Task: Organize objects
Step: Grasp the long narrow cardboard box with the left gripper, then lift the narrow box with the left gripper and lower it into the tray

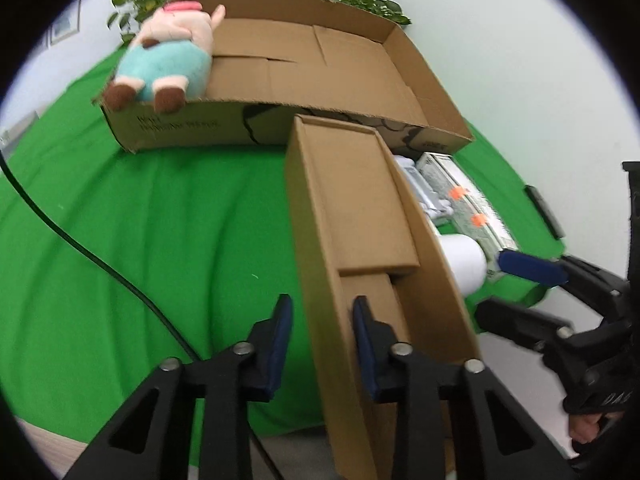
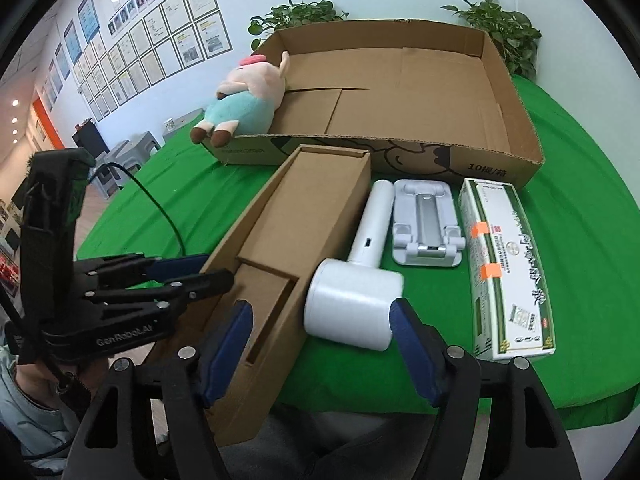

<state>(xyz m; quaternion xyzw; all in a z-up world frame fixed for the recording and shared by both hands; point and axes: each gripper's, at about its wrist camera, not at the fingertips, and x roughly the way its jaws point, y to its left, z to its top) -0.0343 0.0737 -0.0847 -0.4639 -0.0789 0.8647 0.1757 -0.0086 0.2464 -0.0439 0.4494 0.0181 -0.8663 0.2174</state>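
Observation:
A long narrow cardboard box (image 1: 352,200) (image 2: 312,208) lies open on the green cloth, its near end past the table edge. My left gripper (image 1: 322,308) (image 2: 219,270) straddles the box's left wall, one finger inside, one outside. A sliver of green shows between the outer pad and the wall, so it is open. My right gripper (image 2: 319,303) (image 1: 491,284) stands open and wide around the round head of a white hammer-shaped device (image 2: 360,280) (image 1: 464,256); its left finger hangs over the narrow box.
A large shallow carton (image 2: 516,92) (image 1: 304,4) stands behind, with a plush pig (image 2: 240,100) (image 1: 168,52) on its left corner. A grey phone stand (image 2: 426,224) and a green-white packet (image 2: 508,264) lie right of the device. A black cable (image 1: 100,264) crosses the cloth at left.

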